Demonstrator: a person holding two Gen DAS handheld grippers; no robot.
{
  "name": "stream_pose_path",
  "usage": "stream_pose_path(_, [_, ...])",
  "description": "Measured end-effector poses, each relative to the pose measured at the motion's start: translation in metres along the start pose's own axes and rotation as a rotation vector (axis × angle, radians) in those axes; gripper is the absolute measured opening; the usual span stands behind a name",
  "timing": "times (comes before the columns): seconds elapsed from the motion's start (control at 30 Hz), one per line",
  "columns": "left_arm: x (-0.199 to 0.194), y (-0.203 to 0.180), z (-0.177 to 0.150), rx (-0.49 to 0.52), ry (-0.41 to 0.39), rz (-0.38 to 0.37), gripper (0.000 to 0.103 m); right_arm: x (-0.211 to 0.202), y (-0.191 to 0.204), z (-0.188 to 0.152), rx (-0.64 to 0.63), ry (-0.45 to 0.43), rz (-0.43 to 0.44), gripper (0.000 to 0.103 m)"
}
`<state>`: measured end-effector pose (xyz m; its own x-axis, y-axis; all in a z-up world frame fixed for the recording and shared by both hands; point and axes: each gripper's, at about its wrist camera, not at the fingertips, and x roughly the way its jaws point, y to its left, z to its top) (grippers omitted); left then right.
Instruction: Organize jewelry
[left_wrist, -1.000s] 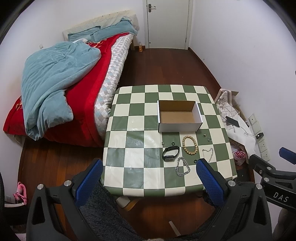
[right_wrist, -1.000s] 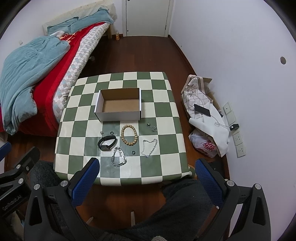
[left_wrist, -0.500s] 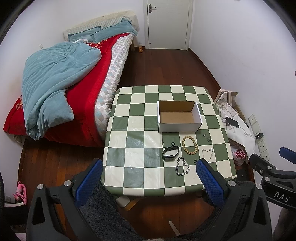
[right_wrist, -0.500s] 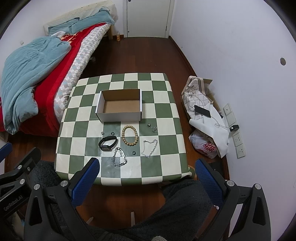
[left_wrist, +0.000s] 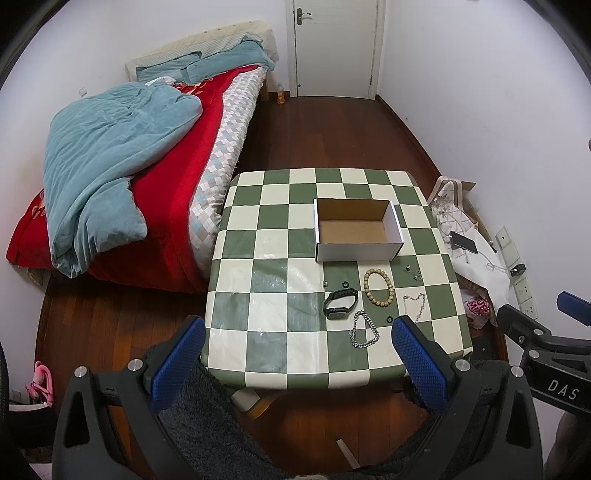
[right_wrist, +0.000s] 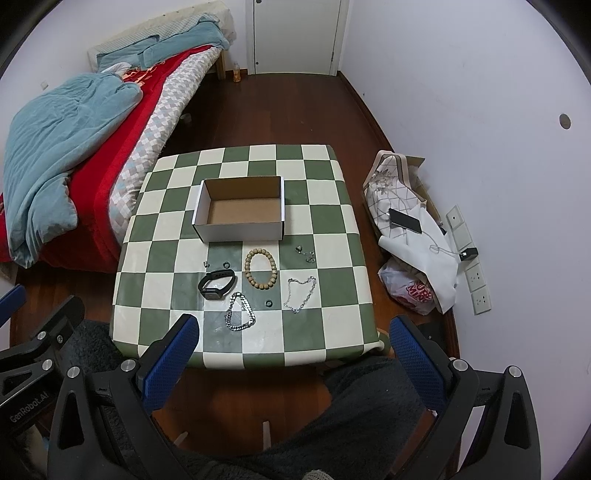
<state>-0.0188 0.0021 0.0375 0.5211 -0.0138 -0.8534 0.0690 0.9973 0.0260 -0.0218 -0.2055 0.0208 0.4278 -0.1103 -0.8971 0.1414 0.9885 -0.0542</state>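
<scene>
An empty white cardboard box (left_wrist: 356, 229) (right_wrist: 240, 208) stands on the green-and-white checked table (left_wrist: 273, 332) (right_wrist: 325, 332). In front of it lie a wooden bead bracelet (left_wrist: 379, 287) (right_wrist: 260, 268), a black smart band (left_wrist: 340, 303) (right_wrist: 217, 283), a thick silver chain (left_wrist: 365, 329) (right_wrist: 240, 311), a thin silver chain (left_wrist: 415, 306) (right_wrist: 301, 293), small black rings (left_wrist: 388, 319) (right_wrist: 269, 303) and small earrings (left_wrist: 413, 272) (right_wrist: 306, 253). My left gripper (left_wrist: 295, 354) and right gripper (right_wrist: 295, 354) are both open and empty, held above and short of the table's near edge.
A bed with a red cover and teal blanket (left_wrist: 110, 162) stands left of the table. Bags, a phone (right_wrist: 405, 221) and cables lie on the floor at the right by the wall. A closed door (left_wrist: 334, 48) is at the far end.
</scene>
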Motion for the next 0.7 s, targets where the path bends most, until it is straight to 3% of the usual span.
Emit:
stream_pose_path(0.2, [0.023,0.000,-0.003,0.000,-0.040,0.058,0.103,0.014,-0.007,0.001,0.040,-0.004,-0.009,0.103])
stream_pose_path(0.37, [0.072,-0.015,-0.007,0.069,-0.061,0.153,0.103,0.064,-0.035,0.004,0.110,0.024,-0.057,0.103])
stream_pose_path(0.43, [0.098,-0.024,-0.012,0.109,-0.036,0.189,0.103,0.093,-0.048,0.003,0.143,0.042,-0.052,0.103])
stream_pose_path(0.5, [0.126,-0.035,-0.019,0.147,-0.006,0.220,0.103,0.127,-0.062,-0.001,0.172,0.072,-0.034,0.095])
stream_pose_path(0.57, [0.151,-0.043,-0.026,0.172,0.030,0.234,0.103,0.162,-0.072,-0.007,0.200,0.119,-0.023,0.076])
stream_pose_path(0.63, [0.171,-0.051,-0.033,0.189,0.056,0.252,0.103,0.198,-0.081,-0.013,0.238,0.162,0.006,0.065])
stream_pose_path(0.7, [0.194,-0.058,-0.041,0.206,0.079,0.279,0.103,0.226,-0.086,-0.022,0.265,0.183,0.038,0.060])
